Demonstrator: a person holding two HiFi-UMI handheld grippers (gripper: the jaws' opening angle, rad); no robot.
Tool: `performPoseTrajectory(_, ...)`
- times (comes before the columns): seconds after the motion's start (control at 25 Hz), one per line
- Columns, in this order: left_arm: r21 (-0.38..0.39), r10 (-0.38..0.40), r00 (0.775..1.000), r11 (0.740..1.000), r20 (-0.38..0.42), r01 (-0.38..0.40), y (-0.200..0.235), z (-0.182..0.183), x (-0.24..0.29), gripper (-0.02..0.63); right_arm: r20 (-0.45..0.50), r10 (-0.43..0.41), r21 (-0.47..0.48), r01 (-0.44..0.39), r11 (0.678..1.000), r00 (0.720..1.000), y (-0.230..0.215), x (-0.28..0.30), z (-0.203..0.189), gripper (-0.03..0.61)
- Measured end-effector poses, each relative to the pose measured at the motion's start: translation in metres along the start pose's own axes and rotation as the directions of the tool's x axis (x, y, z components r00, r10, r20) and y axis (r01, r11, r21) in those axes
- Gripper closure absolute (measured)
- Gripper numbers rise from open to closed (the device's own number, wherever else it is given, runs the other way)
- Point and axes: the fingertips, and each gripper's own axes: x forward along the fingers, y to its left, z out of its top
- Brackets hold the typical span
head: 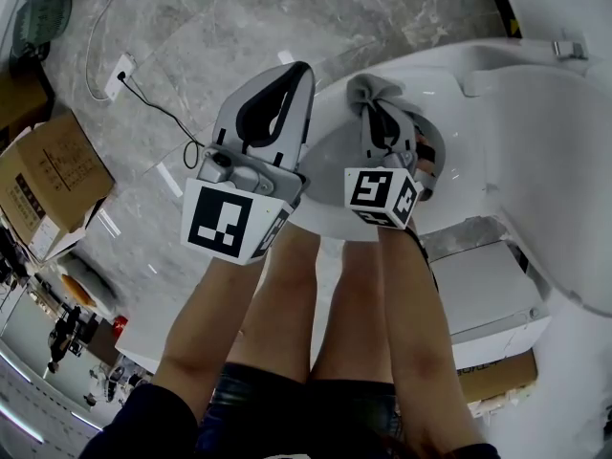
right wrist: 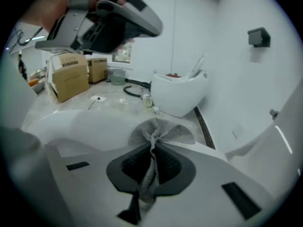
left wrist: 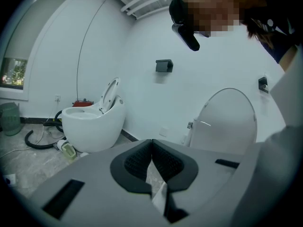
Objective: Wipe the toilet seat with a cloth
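Note:
A white toilet stands below me with its seat down and its lid raised. My right gripper is shut on a grey mesh cloth, which bunches out past the jaw tips just above the seat's near rim. In the right gripper view the cloth fans out over the seat, pinched in that gripper. My left gripper hovers to the left of the seat, off its edge, jaws shut with nothing in them. In its own view the left gripper points at the lid.
Cardboard boxes stand at the left on the marble floor, with a socket and cable beyond them. A white box sits beside the toilet at the right. A second white toilet stands by the far wall, hoses beside it.

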Motion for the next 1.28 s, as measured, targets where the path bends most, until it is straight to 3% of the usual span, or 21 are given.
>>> performPoseTrajectory(0.16,-0.006,-0.002,1.000,1.000,0.000,0.002,-0.002,-0.001,-0.001,0.594,-0.163,-0.152,0.085,0.167,0.982,0.975,-0.065,-0.021,-0.062,0.543)
performPoseTrajectory(0.36,-0.005,-0.006,1.000,1.000,0.001,0.006,-0.006,0.000,-0.002,0.594,-0.222,-0.235,0.119,0.265,0.957,0.946,-0.082,-0.035,-0.083,0.545)
performPoseTrajectory(0.68,-0.008,0.015,1.000,1.000,0.009,-0.015,0.001,0.000,-0.005,0.594,-0.136,-0.035,0.023,0.038,0.999,0.990,0.007,-0.002,-0.028,0.545)
performPoseTrajectory(0.84,-0.020,0.021,1.000,1.000,0.007,-0.021,-0.001,-0.002,-0.002,0.594,-0.067,0.112,-0.080,-0.117,0.990,0.991,0.058,-0.003,-0.004,0.545)
performPoseTrajectory(0.92,-0.020,0.013,1.000,1.000,0.011,-0.013,-0.006,0.000,0.000,0.594,-0.065,0.129,-0.103,-0.135,0.985,0.990,0.058,-0.004,-0.006,0.543)
performPoseTrajectory(1.08,-0.011,0.001,1.000,1.000,0.025,-0.001,-0.010,0.008,0.003,0.594,-0.172,0.007,-0.004,-0.008,1.000,0.985,0.002,-0.002,-0.042,0.543)
performPoseTrajectory(1.28,-0.029,0.009,0.999,1.000,0.039,-0.008,-0.011,0.014,0.004,0.594,-0.313,-0.121,0.084,0.155,0.984,0.942,-0.062,-0.029,-0.095,0.543)
